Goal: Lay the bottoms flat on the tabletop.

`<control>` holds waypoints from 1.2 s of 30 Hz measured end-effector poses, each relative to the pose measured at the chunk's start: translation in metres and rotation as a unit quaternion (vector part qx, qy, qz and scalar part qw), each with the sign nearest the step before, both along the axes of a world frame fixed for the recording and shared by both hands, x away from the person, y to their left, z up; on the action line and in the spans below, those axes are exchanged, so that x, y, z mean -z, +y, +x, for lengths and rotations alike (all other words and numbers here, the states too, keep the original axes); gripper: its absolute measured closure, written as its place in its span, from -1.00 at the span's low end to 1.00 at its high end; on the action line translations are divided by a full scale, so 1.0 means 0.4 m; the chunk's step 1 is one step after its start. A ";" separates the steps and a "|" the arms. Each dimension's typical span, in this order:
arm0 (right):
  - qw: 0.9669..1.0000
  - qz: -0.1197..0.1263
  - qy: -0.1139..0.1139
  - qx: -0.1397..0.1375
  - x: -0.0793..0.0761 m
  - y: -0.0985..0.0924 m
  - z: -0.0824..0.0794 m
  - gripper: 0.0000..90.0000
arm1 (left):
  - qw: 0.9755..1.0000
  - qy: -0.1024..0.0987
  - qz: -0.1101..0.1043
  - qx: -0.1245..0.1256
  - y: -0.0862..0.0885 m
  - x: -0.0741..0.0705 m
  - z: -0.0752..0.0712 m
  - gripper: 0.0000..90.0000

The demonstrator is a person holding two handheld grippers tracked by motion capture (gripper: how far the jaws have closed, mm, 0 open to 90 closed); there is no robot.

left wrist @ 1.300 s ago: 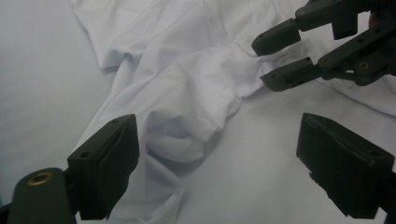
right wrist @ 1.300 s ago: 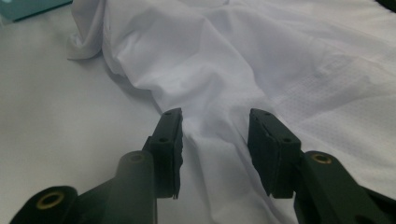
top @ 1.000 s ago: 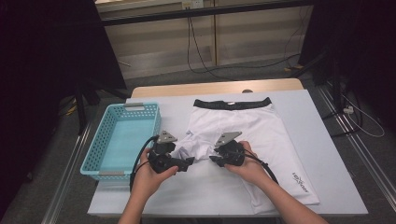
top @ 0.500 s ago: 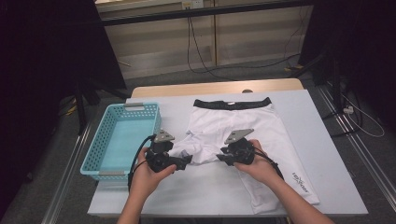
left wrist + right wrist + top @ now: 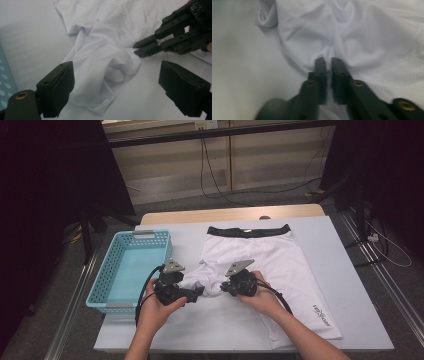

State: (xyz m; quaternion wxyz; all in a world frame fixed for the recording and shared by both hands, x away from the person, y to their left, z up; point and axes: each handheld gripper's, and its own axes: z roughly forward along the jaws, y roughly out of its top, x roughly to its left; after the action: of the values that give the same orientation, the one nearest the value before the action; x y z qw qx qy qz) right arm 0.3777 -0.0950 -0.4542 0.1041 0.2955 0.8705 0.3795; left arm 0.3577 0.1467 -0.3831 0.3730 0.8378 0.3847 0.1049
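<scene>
Two grippers: you hold one in each hand, low over the near-middle of the table (image 5: 350, 285), their tips pointing at each other across a bunched part of the garment.
Garment: white shorts (image 5: 280, 265) lie flat on the pale table top, black waistband (image 5: 248, 231) at the far edge, one leg running down toward your right forearm; a small dark logo (image 5: 321, 314) sits near that leg's hem.
Bunched part: the left leg of the shorts is gathered into soft folds (image 5: 105, 57) between your two grippers, lifted off the flat cloth in ridges.
Right gripper (image 5: 327, 65): your jaws have just been closing and now stand nearly together, pinching a ridge of the white cloth between their tips; from the left gripper view you see the same tips (image 5: 140, 48) biting into the edge of the folds.
Left gripper (image 5: 117, 85): your jaws stand wide apart, one on each side of the crumpled cloth, with the pads (image 5: 63, 85) clear of the fabric; nothing is gripped.
Basket: a light blue basket (image 5: 107, 275) sits on the table's left side, just beside your left gripper (image 5: 192, 292), apart from the shorts.
Cables: a black cable (image 5: 145, 287) loops from your left gripper toward the basket.
</scene>
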 end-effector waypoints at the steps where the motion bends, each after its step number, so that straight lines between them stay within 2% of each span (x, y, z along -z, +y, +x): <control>1: 1.000 -0.011 -0.001 -0.002 -0.003 -0.004 -0.001 0.99 | 1.000 -0.001 0.000 -0.001 0.001 0.000 0.001 -0.70; 3: 1.000 -0.008 0.006 0.003 -0.006 -0.016 -0.002 1.00 | 1.000 -0.003 0.000 -0.002 0.002 -0.001 0.001 -0.70; 6: 1.000 -0.007 0.005 0.009 -0.012 -0.042 -0.005 1.00 | 1.000 -0.004 0.003 -0.004 0.008 -0.004 0.005 -0.70; 8: 1.000 -0.002 0.007 0.010 -0.018 -0.056 -0.010 0.96 | 1.000 -0.005 -0.002 -0.005 0.009 -0.005 0.005 -0.70; 11: 1.000 -0.003 -0.006 0.015 -0.028 -0.057 -0.017 0.68 | 1.000 -0.005 -0.001 -0.006 0.010 -0.006 0.005 -0.69; 15: 0.999 0.030 -0.020 0.003 -0.041 -0.028 -0.026 0.24 | 1.000 -0.005 -0.003 -0.011 0.017 -0.004 0.002 -0.70; 17: 0.999 0.032 -0.021 -0.011 -0.041 0.001 -0.029 0.10 | 1.000 -0.003 -0.005 -0.011 0.022 -0.003 0.000 -0.70; 18: 0.999 0.028 -0.023 -0.014 -0.038 0.016 -0.028 0.10 | 1.000 -0.003 -0.003 -0.013 0.023 -0.002 -0.001 -0.70; 20: 1.000 0.022 -0.021 -0.009 -0.028 0.040 -0.023 0.16 | 1.000 -0.002 -0.002 -0.015 0.025 -0.003 -0.002 -0.70; 21: 1.000 0.015 -0.021 -0.009 -0.021 0.046 -0.021 0.42 | 1.000 -0.003 -0.003 -0.016 0.025 -0.003 -0.003 -0.70; 22: 1.000 0.008 -0.019 -0.016 -0.015 0.050 -0.021 0.79 | 1.000 -0.002 -0.002 -0.014 0.026 -0.005 -0.003 -0.70; 23: 1.000 0.002 -0.021 -0.020 -0.012 0.049 -0.021 0.93 | 1.000 -0.003 -0.002 -0.014 0.026 -0.006 -0.003 -0.70; 24: 0.999 -0.004 -0.028 -0.014 -0.011 0.042 -0.020 0.97 | 1.000 -0.007 -0.002 -0.015 0.026 -0.008 -0.004 -0.70; 27: 1.000 0.016 -0.022 0.012 -0.022 0.005 -0.008 0.99 | 1.000 -0.006 -0.003 -0.014 0.025 -0.009 -0.004 -0.70; 30: 0.998 0.044 -0.004 0.041 -0.030 -0.037 0.006 0.98 | 1.000 -0.004 0.001 -0.010 0.018 -0.003 -0.003 -0.70; 32: 0.997 0.051 0.003 0.058 -0.027 -0.054 0.011 0.97 | 1.000 0.000 0.003 -0.007 0.013 0.003 -0.002 -0.69; 36: 0.996 0.054 0.009 0.063 -0.023 -0.062 0.015 0.96 | 1.000 0.005 0.004 -0.004 0.007 0.011 -0.002 -0.69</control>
State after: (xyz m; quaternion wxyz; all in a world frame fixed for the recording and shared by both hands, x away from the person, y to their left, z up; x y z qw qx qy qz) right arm 0.3839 -0.1199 -0.4450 0.1036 0.3587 0.8290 0.4163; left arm 0.3570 0.1495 -0.3874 0.3672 0.8383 0.3894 0.1040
